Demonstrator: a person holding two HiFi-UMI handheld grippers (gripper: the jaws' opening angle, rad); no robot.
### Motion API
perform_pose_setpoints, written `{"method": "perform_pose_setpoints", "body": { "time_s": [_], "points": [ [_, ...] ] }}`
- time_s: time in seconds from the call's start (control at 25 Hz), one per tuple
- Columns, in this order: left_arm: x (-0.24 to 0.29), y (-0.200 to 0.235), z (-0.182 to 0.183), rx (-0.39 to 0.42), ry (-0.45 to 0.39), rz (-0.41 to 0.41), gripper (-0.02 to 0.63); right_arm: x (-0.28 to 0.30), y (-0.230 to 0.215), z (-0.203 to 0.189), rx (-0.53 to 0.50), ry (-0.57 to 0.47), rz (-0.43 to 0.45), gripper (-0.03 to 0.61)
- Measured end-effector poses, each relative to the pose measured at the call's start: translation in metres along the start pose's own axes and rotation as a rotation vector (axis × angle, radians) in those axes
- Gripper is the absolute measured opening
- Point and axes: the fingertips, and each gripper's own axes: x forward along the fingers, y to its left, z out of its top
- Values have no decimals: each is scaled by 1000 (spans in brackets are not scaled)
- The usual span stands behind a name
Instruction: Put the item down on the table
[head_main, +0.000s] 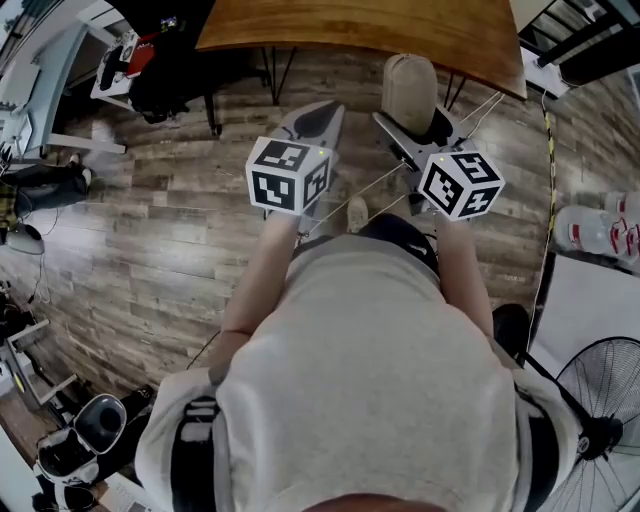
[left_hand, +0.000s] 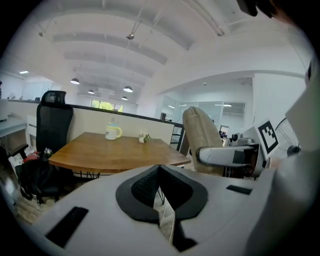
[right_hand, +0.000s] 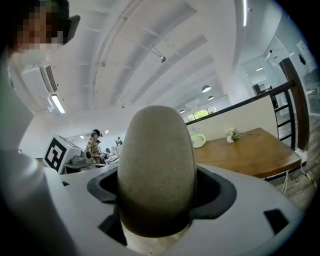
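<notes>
1. Wood-plank floor (head_main: 150, 250) lies below, and a brown table (head_main: 380, 25) is at 12 o'clock in the head view.
2. The right gripper (right_hand: 157, 197) clamps a beige egg-shaped item (right_hand: 156, 160) upright, just short of the table.
3. The left gripper (left_hand: 161, 192) has its jaws pressed together with nothing between.
4. A mug (left_hand: 113, 132) stands on the table, at 11 o'clock from the left gripper.

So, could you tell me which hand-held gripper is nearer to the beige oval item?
Right. The right hand-held gripper is shut on the beige oval item; the left hand-held gripper is shut empty, beside it.
</notes>
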Motion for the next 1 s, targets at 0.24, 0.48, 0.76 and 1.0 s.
{"method": "perform_pose_setpoints", "body": {
  "time_s": [0.24, 0.48, 0.76, 1.0],
  "points": [
    [31, 19, 17, -12, -7, 40, 0, 33, -28, 15, 0, 26, 59, 408],
    [45, 33, 10, -51, 30, 47, 0, 53, -43, 18, 14, 49, 68, 408],
    [82, 54, 17, -65, 45, 20, 0, 73, -73, 14, 41, 66, 29, 408],
    [121, 75, 31, -62, 58, -30, 0, 98, -104, 20, 51, 72, -23, 408]
  ]
}}
